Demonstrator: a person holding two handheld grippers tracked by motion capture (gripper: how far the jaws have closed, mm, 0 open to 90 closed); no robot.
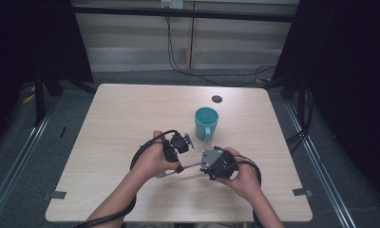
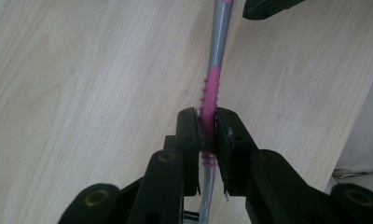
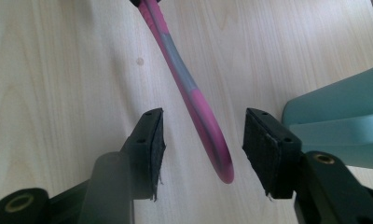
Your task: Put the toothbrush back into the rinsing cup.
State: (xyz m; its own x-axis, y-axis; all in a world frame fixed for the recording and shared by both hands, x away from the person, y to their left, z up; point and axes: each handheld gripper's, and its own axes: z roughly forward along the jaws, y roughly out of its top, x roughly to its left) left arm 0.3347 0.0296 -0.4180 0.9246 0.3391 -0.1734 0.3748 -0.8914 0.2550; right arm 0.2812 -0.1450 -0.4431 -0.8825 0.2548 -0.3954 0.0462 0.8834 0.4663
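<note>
My left gripper (image 2: 207, 133) has its fingers clamped on the ribbed pink-and-grey plastic toothbrush handle (image 2: 211, 91), held over the near middle of the pale wooden counter (image 1: 121, 114). My right gripper (image 3: 203, 147) stands wide open around the handle's pink end without touching it, a teal ceramic mug (image 1: 206, 122) just beyond.

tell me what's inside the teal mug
Nothing can be seen inside the teal mug: from the high view its opening shows the same teal, and the near wall hides the bottom. The toothbrush is outside it, clamped in the left gripper.
</note>
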